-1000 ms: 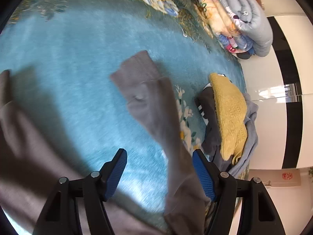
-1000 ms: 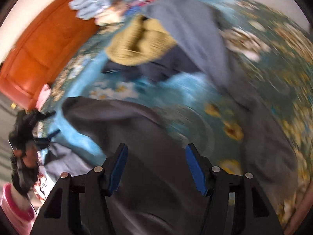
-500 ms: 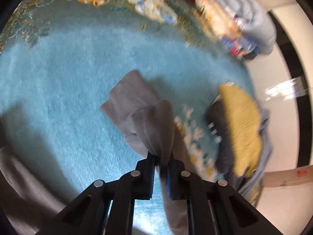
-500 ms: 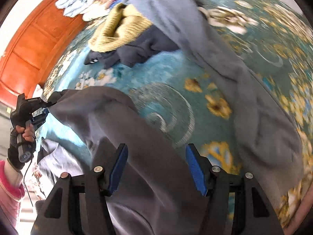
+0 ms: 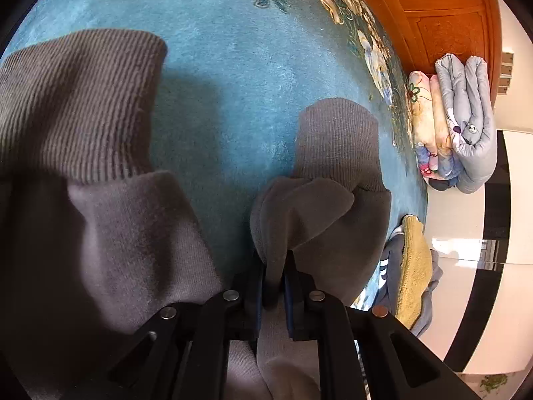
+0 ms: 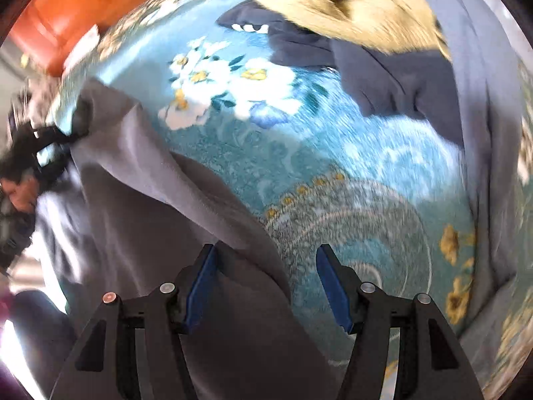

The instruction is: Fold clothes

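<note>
My left gripper [image 5: 273, 286] is pinched tight on a sleeve of the grey sweatshirt [image 5: 319, 213], just behind its ribbed cuff [image 5: 336, 140], lifted over the blue floral blanket [image 5: 233, 66]. My right gripper [image 6: 266, 286] is spread wide over the sweatshirt's body, fabric between the fingers. A yellow knit sweater [image 6: 346, 3] sits on a navy garment [image 6: 383, 73] further off.

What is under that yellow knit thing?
The yellow knit lies on a dark navy garment with white stripes, and a pale blue one spreads beside and beneath them, all on the teal blanket. Anything deeper in the pile is covered.
</note>
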Available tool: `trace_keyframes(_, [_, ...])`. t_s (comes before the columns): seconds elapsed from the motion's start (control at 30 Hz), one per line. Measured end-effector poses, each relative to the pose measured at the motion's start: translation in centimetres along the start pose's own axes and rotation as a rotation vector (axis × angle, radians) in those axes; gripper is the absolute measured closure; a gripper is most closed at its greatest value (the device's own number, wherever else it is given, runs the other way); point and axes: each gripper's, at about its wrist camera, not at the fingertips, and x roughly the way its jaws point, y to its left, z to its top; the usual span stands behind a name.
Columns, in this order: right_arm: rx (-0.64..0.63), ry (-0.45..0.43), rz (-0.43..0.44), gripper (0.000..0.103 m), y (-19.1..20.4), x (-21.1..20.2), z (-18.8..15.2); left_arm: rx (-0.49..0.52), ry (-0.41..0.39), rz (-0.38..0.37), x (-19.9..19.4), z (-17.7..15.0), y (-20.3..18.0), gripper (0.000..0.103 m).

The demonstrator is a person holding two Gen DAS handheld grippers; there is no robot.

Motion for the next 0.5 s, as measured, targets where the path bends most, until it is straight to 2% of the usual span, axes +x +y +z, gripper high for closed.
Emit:
trace_keyframes(0.1, [0.06,-0.029,0.016,0.046,-0.7,-0.2,0.8,0.058,-0.005,0.021,0.1,-0.4,-0.8,0.092])
trace_keyframes(0.13, [0.07,-0.016,0.025,0.058,-0.7,0.1,0.9,0.077,-0.007,0.026,0.1,-0.5,-1.1,0.092])
trace_keyframes(0.17, [0.079,-0.003,0.033,0.076,-0.7,0.3,1.0,0.084,-0.008,0.026,0.0,-0.6,-1.2,0.092])
trace_keyframes(0.23, [0.057,0.024,0.011,0.095,0.2,0.6,1.2,0.1,-0.007,0.023,-0.3,-0.5,-1.2,0.092])
trace_keyframes(0.33, [0.032,0.014,-0.033,0.098,0.7,-0.7,1.6,0.135,0.01,-0.021,-0.6,-0.5,-1.6,0.092])
trace_keyframes(0.4, [0.024,-0.048,-0.093,0.099,0.3,-3.6,2.4,0.186,0.029,-0.063,-0.3,-0.9,-3.0,0.092])
trace_keyframes(0.47, [-0.094,-0.116,-0.28,0.099,1.5,-6.3,3.4,0.266,0.045,-0.093,0.1,-1.5,-5.1,0.091])
trace_keyframes(0.5, [-0.177,-0.128,-0.384,0.099,2.4,-6.7,3.8,0.286,0.046,-0.08,0.3,-1.5,-5.4,0.091])
